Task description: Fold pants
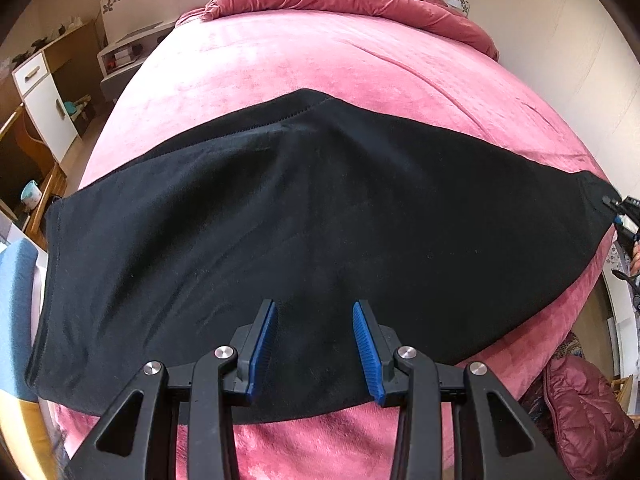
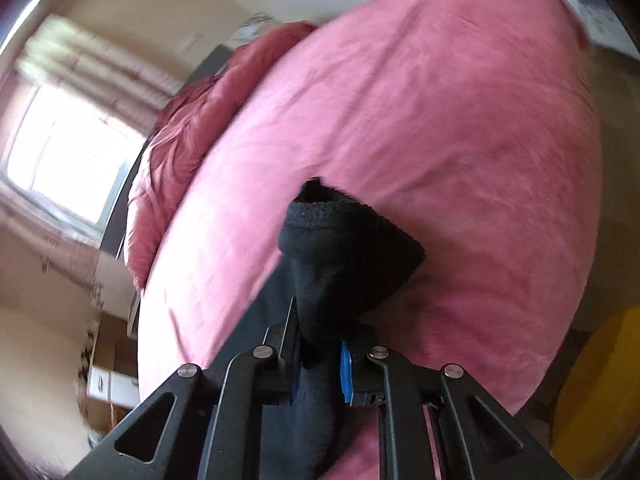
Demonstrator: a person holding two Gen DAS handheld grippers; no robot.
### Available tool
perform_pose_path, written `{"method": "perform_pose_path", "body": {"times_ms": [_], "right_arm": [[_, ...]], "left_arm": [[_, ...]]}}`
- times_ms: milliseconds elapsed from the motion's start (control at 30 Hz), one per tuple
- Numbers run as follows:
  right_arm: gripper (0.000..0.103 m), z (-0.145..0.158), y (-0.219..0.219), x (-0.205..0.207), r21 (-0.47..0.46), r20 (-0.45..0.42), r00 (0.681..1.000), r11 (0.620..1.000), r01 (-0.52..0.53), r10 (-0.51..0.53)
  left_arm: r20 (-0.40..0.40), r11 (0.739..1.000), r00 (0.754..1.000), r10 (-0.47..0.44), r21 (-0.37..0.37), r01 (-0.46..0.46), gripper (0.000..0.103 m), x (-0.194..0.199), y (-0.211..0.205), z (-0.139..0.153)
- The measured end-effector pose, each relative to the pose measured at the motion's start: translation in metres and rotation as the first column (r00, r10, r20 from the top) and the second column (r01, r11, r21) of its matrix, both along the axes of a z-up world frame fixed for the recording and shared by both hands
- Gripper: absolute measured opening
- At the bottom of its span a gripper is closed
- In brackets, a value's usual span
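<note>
Pants (image 1: pixel 280 232) lay spread across the pink bed (image 1: pixel 320 64), a broad black panel running from about 9 o'clock to 3 o'clock in my left wrist view, with a stitched hem peaking near 12 o'clock of the cloth. My left gripper (image 1: pixel 314 344) hovered over the near edge at 6 o'clock, its blue-padded fingers (image 1: pixel 262 352) spread apart and holding nothing. My right gripper (image 2: pixel 320 364) had its fingers clenched on a bunched end of the black fabric, which rose as a dark cone toward 12 o'clock of that view; seen from the left camera, that same grip sat at the far 3 o'clock corner of the cloth. The right view was blurred, so I could not tell how much fabric sat between the pads.

I judged the step in hand to be carrying that pinched end over the flat panel to make a fold. To do it well, I thought the right side should travel low and level toward 9 o'clock, keeping the cloth taut enough not to drag wrinkles. My left fingers looked best used to pin or pinch the near edge so the panel would not slide on the plush cover. The risk I saw was that only one layer was caught, which would leave the fold skewed.
</note>
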State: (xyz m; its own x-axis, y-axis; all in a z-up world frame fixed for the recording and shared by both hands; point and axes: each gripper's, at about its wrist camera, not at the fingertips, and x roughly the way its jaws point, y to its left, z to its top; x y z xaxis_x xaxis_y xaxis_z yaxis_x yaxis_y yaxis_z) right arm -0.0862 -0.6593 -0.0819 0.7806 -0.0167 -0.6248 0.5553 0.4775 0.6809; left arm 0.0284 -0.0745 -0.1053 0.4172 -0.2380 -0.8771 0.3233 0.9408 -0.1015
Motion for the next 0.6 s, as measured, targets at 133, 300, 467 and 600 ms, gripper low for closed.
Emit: {"method": "perform_pose_path", "body": {"times_ms": [133, 300, 467, 600], "right_arm": [[0.015, 0.03, 0.03, 0.011, -0.071, 0.005, 0.993, 0.991, -0.114, 0.115], [0.015, 0.054, 0.074, 0.027, -0.13, -0.003, 0.969, 0.961, -0.245, 0.247], [0.015, 0.077, 0.137, 0.049, -0.189, -0.04, 0.907, 0.888, -0.42, 0.42], [0.015, 0.08, 0.198, 0.067, -0.203, -0.076, 0.828, 0.805, -0.558, 0.555]], "left_arm": [[-0.004, 1.0, 1.0, 0.003, -0.02, -0.003, 0.04, 0.0, 0.005, -0.001], [-0.005, 0.999, 1.0, 0.014, -0.048, -0.014, 0.04, -0.004, 0.011, 0.001], [-0.019, 0.995, 0.999, 0.029, -0.092, -0.03, 0.04, 0.002, 0.025, -0.002], [-0.035, 0.99, 0.999, 0.041, -0.135, -0.046, 0.04, 0.004, 0.039, 0.0]]}}
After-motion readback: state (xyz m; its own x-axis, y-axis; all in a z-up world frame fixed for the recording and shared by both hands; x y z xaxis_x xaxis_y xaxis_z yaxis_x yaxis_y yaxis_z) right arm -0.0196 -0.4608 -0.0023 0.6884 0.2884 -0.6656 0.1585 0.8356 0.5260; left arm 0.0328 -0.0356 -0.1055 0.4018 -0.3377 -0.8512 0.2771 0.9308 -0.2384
